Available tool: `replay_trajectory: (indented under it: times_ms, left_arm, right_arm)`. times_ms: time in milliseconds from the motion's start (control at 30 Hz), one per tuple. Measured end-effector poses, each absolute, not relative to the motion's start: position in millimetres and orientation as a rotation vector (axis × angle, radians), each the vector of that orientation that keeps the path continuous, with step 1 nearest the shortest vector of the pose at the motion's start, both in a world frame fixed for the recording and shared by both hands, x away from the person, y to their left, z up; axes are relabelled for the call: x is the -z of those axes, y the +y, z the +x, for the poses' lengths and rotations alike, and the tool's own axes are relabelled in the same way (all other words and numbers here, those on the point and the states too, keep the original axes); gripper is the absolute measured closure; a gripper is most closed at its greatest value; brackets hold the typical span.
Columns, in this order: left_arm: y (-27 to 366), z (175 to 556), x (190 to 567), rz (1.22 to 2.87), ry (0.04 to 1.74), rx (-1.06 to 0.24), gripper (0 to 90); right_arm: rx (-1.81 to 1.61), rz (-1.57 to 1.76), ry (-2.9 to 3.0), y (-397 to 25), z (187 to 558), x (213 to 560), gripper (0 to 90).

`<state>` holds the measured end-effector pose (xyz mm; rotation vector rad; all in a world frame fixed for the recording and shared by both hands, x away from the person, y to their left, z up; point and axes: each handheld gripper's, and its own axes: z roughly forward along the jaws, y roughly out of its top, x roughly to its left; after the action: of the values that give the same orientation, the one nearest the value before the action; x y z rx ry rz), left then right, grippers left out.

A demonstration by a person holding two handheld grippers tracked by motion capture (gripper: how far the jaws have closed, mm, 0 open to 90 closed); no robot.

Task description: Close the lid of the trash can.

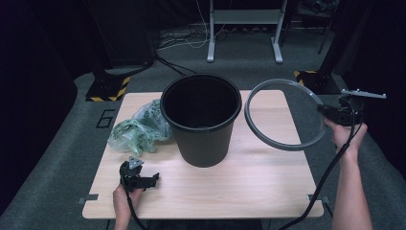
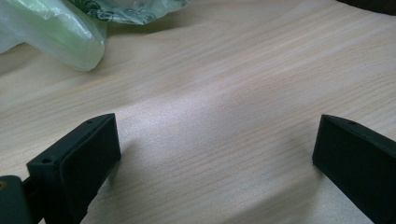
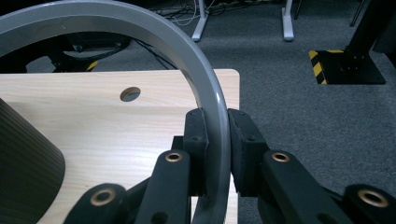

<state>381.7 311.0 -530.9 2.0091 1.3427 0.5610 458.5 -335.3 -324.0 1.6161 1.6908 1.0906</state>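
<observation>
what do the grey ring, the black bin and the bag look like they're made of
Grey ring: probably smooth moulded plastic, though painted metal is possible; it has an even satin sheen and a thin bright highlight.
Black bin: likely matte plastic; it has fine ribbing on the wall and a rolled rim.
Bag: thin translucent green plastic film; it is crumpled, glossy and printed in a darker pattern.

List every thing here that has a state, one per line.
Bin: upright on the table, open, ring off.
Grey ring: held up beside the bin.
Green bag: crumpled, lying left of the bin.
Right tongs: shut on the ring.
Left tongs: open, low over bare table.
</observation>
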Motion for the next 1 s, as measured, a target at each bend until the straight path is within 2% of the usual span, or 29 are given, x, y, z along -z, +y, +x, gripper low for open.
replay_trajectory:
  times_ms: [1000]
  left_arm:
    - [311, 382, 531, 2.01, 1.343, -0.561, 0.7]
  right_arm:
    - [-1.119, 1.578, 1.695, -327, 470, 277, 78.6]
